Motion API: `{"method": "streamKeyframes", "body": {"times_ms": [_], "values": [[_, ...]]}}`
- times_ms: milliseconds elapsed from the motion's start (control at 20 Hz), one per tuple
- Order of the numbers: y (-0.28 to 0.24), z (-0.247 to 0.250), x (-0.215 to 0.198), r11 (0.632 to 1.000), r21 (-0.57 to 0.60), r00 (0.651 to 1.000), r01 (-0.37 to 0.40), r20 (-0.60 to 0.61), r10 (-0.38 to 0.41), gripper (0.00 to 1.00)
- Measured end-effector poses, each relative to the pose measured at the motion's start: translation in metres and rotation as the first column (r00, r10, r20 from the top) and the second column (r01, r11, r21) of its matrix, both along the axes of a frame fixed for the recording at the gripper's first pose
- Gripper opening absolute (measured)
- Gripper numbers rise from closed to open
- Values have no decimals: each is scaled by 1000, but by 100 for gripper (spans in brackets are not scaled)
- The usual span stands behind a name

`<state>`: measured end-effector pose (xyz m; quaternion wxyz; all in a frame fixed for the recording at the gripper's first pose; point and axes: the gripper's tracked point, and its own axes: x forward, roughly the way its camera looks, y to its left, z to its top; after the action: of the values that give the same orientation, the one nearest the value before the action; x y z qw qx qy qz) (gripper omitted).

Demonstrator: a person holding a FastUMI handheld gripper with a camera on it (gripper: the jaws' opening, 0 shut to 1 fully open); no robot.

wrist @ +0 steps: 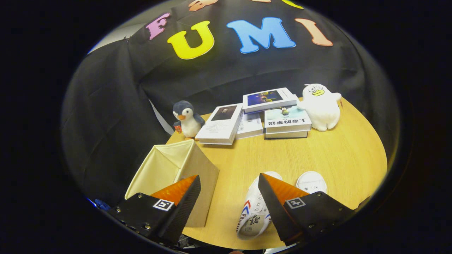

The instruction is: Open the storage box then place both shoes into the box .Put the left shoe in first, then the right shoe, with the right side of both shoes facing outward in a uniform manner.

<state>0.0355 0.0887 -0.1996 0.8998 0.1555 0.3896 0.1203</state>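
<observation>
Gripper (229, 185): one two-finger unit, hand-held, seen from its own camera looking forward along the fingers.
Left finger (178, 197): wedge-shaped, tapering forward to a blunt tip; inner face ribbed; a square marker on its upper base; small screws along the base block.
Right finger (279, 195): matching wedge, same marker and screws, tip level with the left one.
Jaws: spread wide, a broad gap between the inner faces, nothing gripped and neither inner face pressing on anything.
Attitude: raised, angled forward and downward.
</observation>
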Motion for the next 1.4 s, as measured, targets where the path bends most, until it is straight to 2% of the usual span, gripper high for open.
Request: {"method": "streamKeyframes", "body": {"times_ms": [550, 950, 1200, 1350, 1400], "values": [[-34, -80, -21, 999, -41, 985, -6, -173, -2, 99], [-40, -128, -42, 998, -50, 951, -26, -310, 10, 99], [-40, -144, -55, 999, 25, 917, 42, -398, -28, 77], [-37, -145, -56, 998, 53, 913, 32, -408, -8, 77], [-30, -148, -55, 996, 81, 911, 37, -411, -1, 69]]}}
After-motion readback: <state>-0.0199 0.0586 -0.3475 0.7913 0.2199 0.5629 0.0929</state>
